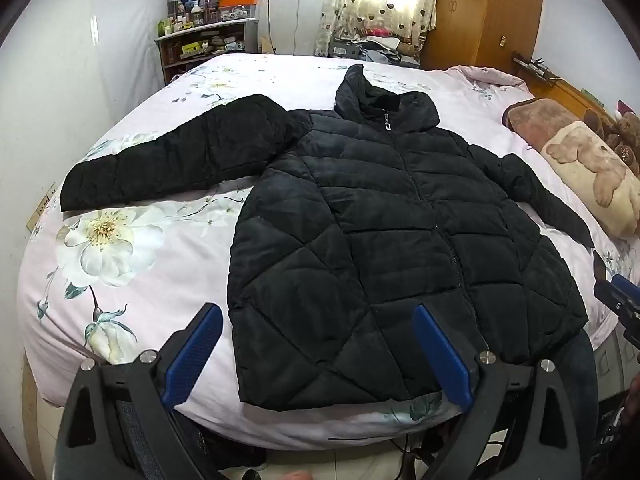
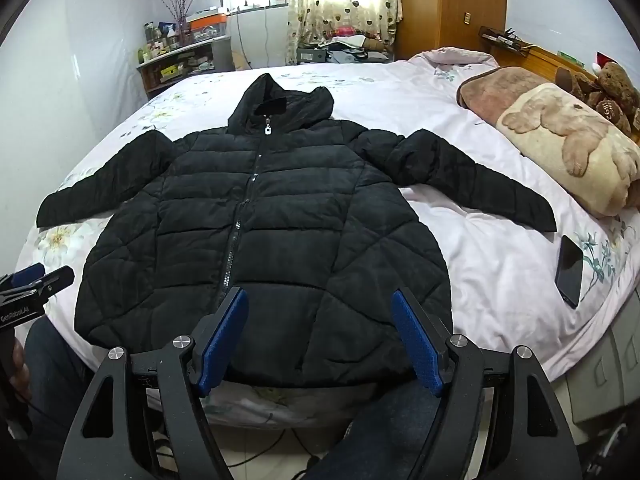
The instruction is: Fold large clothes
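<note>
Two released tools, left tool (image 1: 318,354) and right tool (image 2: 320,334), hover at 6 o'clock of black jacket (image 2: 264,232) spread flat on bed (image 2: 500,264).

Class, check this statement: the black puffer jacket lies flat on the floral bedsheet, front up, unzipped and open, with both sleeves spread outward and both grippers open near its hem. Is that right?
One detail is wrong. The black puffer jacket is zipped shut up to the collar; the right wrist view shows the closed zipper. The rest stands: front up on the floral bedsheet, sleeves spread, left gripper and right gripper open near the hem.
</note>
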Action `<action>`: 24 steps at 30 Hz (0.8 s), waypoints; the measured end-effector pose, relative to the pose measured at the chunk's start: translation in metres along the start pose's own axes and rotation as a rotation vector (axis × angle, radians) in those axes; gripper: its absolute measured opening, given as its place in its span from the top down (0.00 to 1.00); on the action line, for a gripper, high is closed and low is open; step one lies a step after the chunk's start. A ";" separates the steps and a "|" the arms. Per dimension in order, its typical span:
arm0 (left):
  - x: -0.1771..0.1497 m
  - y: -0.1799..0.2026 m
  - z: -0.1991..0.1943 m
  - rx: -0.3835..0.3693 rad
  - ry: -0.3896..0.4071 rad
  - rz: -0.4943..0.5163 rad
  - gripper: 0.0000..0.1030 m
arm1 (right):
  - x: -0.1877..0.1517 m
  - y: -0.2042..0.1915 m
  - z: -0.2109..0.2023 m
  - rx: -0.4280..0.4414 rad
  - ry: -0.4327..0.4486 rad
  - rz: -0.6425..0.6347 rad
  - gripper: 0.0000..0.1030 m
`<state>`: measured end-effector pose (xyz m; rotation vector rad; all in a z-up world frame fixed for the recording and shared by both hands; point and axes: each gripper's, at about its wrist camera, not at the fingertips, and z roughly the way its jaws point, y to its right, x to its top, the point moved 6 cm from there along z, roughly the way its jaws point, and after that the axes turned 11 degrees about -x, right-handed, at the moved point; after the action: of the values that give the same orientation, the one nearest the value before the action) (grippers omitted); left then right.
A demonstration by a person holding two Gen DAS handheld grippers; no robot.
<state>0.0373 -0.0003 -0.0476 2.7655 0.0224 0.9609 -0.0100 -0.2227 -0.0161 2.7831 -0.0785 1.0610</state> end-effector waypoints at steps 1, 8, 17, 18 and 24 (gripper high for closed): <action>0.000 0.000 0.000 0.001 0.000 0.000 0.06 | 0.000 -0.001 0.000 0.002 -0.002 0.001 0.28; -0.002 0.003 -0.005 0.002 0.014 0.007 0.06 | -0.001 -0.003 -0.001 0.004 0.006 -0.001 0.28; 0.000 0.004 -0.007 0.000 0.010 0.007 0.06 | -0.004 -0.005 0.000 0.001 0.001 -0.005 0.28; 0.000 0.003 -0.006 0.000 0.008 0.007 0.06 | -0.003 -0.005 0.000 0.002 0.001 -0.005 0.28; 0.000 0.006 -0.004 -0.002 0.007 0.007 0.06 | -0.003 -0.003 0.000 0.003 -0.003 -0.006 0.28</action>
<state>0.0342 -0.0049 -0.0431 2.7624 0.0127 0.9717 -0.0115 -0.2199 -0.0185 2.7860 -0.0692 1.0569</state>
